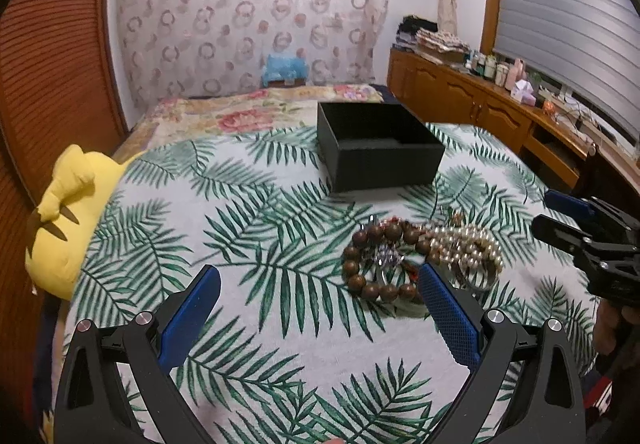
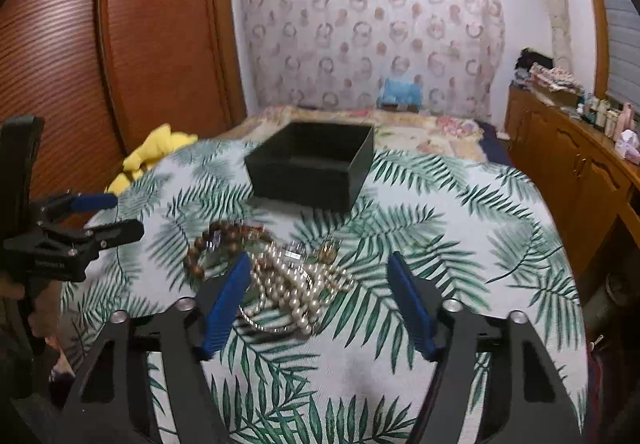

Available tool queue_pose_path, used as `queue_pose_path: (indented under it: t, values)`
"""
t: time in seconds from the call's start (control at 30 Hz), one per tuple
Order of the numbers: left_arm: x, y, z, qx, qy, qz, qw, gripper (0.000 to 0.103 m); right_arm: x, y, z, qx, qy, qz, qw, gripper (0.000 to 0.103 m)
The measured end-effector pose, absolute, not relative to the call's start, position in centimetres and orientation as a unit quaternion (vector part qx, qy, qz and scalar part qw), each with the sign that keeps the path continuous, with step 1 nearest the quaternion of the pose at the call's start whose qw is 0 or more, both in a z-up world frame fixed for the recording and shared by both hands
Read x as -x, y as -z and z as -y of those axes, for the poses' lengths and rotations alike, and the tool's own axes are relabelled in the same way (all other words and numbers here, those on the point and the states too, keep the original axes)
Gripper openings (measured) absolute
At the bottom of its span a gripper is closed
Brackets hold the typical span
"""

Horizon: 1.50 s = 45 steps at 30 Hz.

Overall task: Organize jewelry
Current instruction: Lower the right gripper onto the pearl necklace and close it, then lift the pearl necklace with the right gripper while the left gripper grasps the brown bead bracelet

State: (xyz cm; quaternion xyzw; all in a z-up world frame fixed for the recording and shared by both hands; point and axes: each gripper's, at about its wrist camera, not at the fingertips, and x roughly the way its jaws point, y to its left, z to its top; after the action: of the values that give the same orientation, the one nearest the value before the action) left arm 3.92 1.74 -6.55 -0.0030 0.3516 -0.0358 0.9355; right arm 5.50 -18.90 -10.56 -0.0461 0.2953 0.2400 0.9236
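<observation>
Both my grippers, left (image 1: 320,296) and right (image 2: 318,284), gape empty; tangled pearls (image 2: 296,292) at 12 o'clock could drag neighbouring beads (image 1: 380,260).

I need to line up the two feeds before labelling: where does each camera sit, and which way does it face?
Left wrist: on the left gripper, looking forward and down over the leaf-print bedspread; its own open blue fingers show, right gripper at the right edge.
Right wrist: on the right gripper, facing likewise; open fingers straddle the pearl strands, untouched.
Shared: wooden bead bracelet, black box.
</observation>
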Motion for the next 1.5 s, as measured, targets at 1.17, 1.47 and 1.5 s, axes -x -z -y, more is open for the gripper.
queue_pose_path:
  t: [1.17,1.47,1.5]
  values:
    - [-8.3,9.8,-2.2,0.041,0.110,-0.414,0.903,0.061,-10.6,12.6,14.8,0.117,-0.306,-0.364,0.872,0.009]
    - [-10.2,10.4,-2.0,0.038,0.119,-0.429,0.895,0.033,-9.5,9.3,16.8,0.107,-0.300,-0.325,0.891,0.009]
    - [-10.5,10.6,-1.9,0.036,0.119,-0.432,0.893,0.032,-9.3,8.9,16.8,0.108,-0.299,-0.320,0.892,0.009]
